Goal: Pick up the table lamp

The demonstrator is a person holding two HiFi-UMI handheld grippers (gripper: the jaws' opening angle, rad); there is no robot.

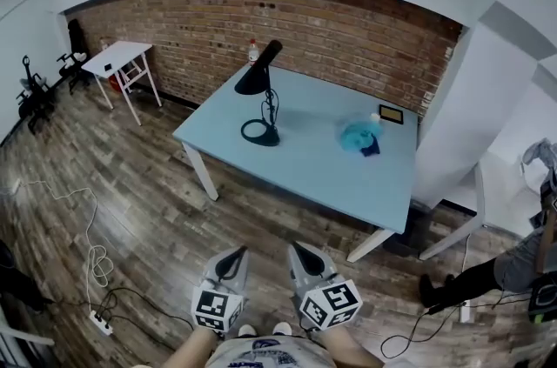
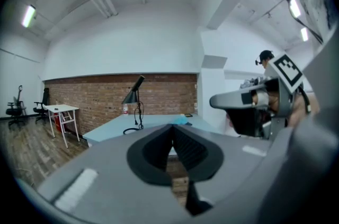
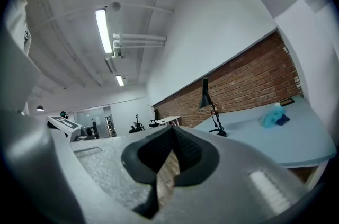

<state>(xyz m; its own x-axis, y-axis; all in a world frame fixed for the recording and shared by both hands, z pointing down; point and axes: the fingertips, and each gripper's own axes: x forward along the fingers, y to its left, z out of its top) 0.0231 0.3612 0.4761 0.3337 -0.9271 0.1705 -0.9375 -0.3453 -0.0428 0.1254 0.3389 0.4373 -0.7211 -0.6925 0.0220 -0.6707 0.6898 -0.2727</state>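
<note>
A black table lamp (image 1: 264,97) with a slanted cone shade and a ring base stands upright on the light blue table (image 1: 305,166), toward its far left side. Both grippers are low in the head view, well short of the table and apart from the lamp. My left gripper (image 1: 236,256) and right gripper (image 1: 301,251) are side by side, each shut with nothing between the fingers. Past the shut left gripper (image 2: 172,130), the left gripper view shows the lamp (image 2: 135,104) far off. The right gripper view has the lamp (image 3: 208,105) beyond the shut right gripper (image 3: 170,133).
A blue cloth-like heap (image 1: 359,136) and a small dark frame (image 1: 391,115) lie on the table's right part; a bottle (image 1: 253,51) stands at its back edge. A white side table (image 1: 122,62) is at left, cables and a power strip (image 1: 98,318) are on the wooden floor, and a person (image 1: 522,262) is at right.
</note>
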